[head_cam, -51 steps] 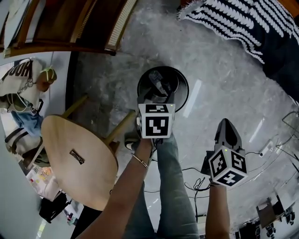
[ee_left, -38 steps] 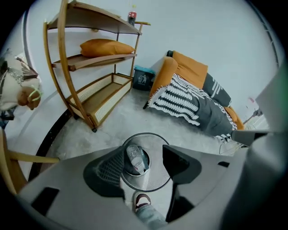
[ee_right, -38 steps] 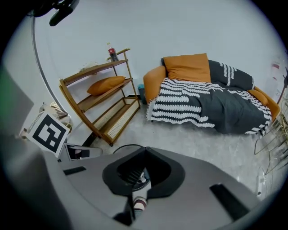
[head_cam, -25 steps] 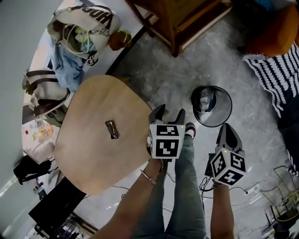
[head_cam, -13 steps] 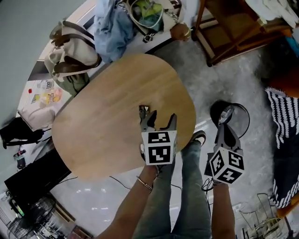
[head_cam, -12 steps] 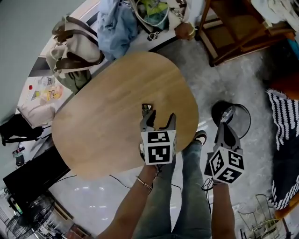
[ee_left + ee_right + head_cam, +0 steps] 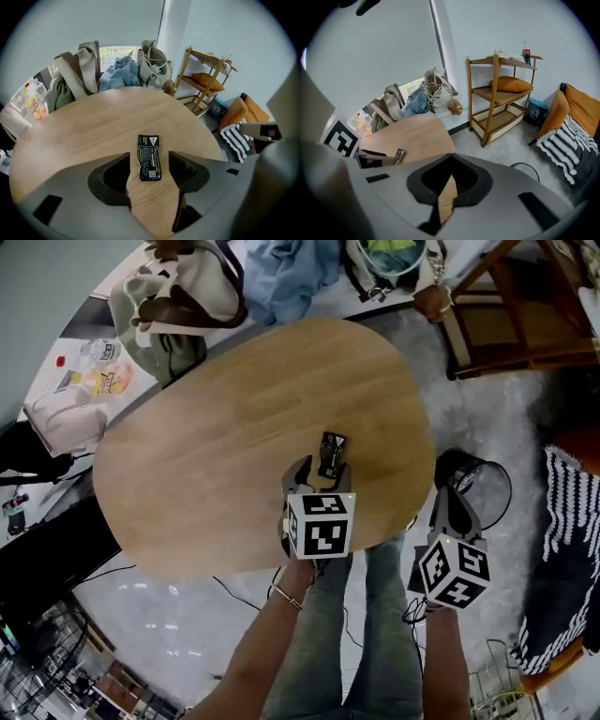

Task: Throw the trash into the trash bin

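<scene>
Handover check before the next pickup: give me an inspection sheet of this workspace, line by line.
Surface: wooden table, bare apart from one wrapper.
Job's things: black wrapper lies flat on the table, untouched; trash bin stands on the floor by the table's right edge in the head view.
Clutter: nothing seen on the table.
Tools: left tool open, jaws just eased slightly closer, wrapper lined up between them but not gripped; right tool shut, empty, near the bin.
Cables: thin dark cable on the floor below the table's near edge.
Surroundings: bags on the ledge, wooden shelf, striped throw.
</scene>
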